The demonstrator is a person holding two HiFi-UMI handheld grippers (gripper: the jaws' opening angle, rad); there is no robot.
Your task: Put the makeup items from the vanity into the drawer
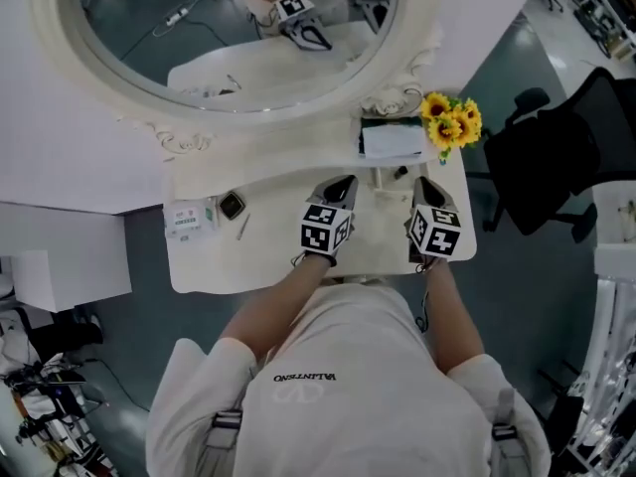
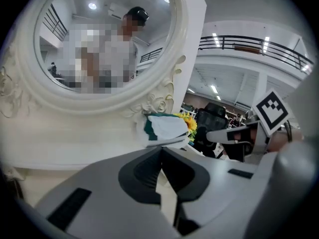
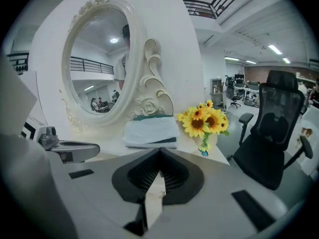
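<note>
Both grippers sit low over the vanity (image 1: pixel 199 266), in front of the mirror (image 1: pixel 149 92). The left gripper (image 1: pixel 341 189) has its jaws pressed tip to tip with nothing between them. The right gripper (image 1: pixel 427 192) is clamped fully together, and we see nothing caught there either.

The makeup waits under the mirror's left half:
- **Dark compact** (image 1: pixel 232 205): likely hard, slick and flat, so we'd pinch it across its edges.
- **Thin pencil** (image 1: pixel 242 228): just below the compact, probably light and keen to roll, so take it mid-shaft.
- **Pale packet** (image 1: pixel 189 217): furthest left, and it looks light and a little soft.

Two smaller pieces (image 1: pixel 390 175) lie under the mirror's right foot, beside a white-and-green pack (image 1: pixel 391 139).

As for the drawer, no view shows it, so we can't say whether it's open or what's in it.
</note>
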